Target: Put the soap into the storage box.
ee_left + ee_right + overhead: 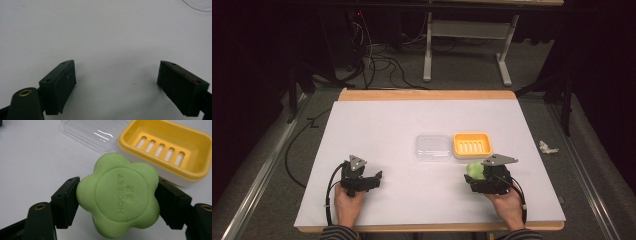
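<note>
my right tongs [117, 197] pinch the green soap [118, 196] at lower centre, just short of the yellow dish [200, 173]; left tongs [117, 82] rest spread. i'd carry it level over the slots and set it flat.

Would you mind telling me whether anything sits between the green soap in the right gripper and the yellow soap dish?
Nothing visible does. The right gripper holds the green soap just short of the yellow soap dish, whose slotted tray is open. The clear lid lies beside the dish, off the path.
</note>
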Demonstrator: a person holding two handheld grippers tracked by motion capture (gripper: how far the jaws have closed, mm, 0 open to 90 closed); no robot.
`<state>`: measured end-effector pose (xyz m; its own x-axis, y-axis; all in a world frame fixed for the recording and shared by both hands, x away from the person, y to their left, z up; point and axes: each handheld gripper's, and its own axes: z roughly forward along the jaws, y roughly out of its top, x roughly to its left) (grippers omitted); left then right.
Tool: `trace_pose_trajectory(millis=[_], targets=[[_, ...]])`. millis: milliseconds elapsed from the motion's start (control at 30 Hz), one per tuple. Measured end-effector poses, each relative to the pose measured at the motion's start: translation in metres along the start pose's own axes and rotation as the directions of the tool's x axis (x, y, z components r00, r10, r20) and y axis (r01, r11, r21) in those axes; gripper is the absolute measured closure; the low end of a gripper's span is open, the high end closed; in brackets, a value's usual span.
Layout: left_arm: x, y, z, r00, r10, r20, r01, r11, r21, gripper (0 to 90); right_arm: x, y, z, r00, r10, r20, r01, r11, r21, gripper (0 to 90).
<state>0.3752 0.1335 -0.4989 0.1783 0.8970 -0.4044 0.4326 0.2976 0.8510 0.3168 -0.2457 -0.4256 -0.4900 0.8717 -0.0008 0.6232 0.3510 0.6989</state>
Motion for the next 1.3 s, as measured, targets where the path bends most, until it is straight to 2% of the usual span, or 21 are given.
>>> trace_pose_trajectory(millis=[100,833,1300], targets=[[0.0,0.0,0.0,1.0,0.002,-0.001,-0.002,1.0,-0.001,15.9,-0.005,0.003,-0.003,0.9998,0.021,0.004,-0.021,1.0,-0.014,27.2],[0.0,0.0,0.0,1.0,-0.003,0.001,0.003,1.0,0.001,15.9,-0.024,0.021,-0.009,0.998,0.05,0.038,-0.049,0.998,-0.037,27.2],[0.001,0.001,-0.001,1.0,-0.004,0.003,0.004,1.0,0.001,15.9,-0.038,0.032,-0.004,0.9957,0.076,0.053,-0.074,0.997,-0.038,27.2]])
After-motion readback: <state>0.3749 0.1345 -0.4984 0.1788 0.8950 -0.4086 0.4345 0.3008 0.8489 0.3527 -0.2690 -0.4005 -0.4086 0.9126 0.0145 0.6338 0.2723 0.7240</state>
